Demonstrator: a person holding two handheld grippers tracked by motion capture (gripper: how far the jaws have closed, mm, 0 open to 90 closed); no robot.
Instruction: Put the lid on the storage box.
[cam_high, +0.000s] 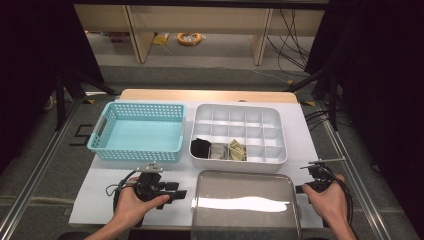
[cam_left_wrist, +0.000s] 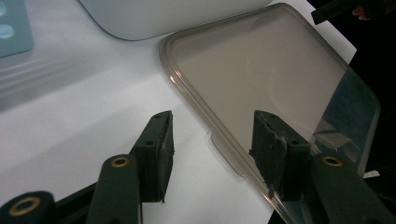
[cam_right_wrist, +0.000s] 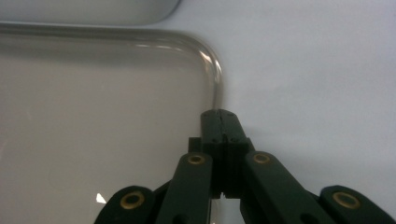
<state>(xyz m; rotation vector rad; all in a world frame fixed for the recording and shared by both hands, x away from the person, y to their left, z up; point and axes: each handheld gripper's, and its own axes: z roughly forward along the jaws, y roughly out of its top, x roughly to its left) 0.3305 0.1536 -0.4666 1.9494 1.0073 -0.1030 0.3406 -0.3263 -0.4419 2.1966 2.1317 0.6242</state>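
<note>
Lid – clear, greyish – laid flat on white mat at near table edge, just in front of divided tray. Left gripper held at lid's left edge, jaws spread wide, lid rim and tab seen between them, nothing pressed. Right gripper held at lid's right edge – jaws closed together, nothing gripped. Blue basket placed left of tray.

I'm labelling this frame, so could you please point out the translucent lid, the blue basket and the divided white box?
translucent lid (cam_high: 245, 187): high view, bare top face.
blue basket (cam_high: 134, 155): high view, near wall.
divided white box (cam_high: 280, 125): high view, right rim.
</note>
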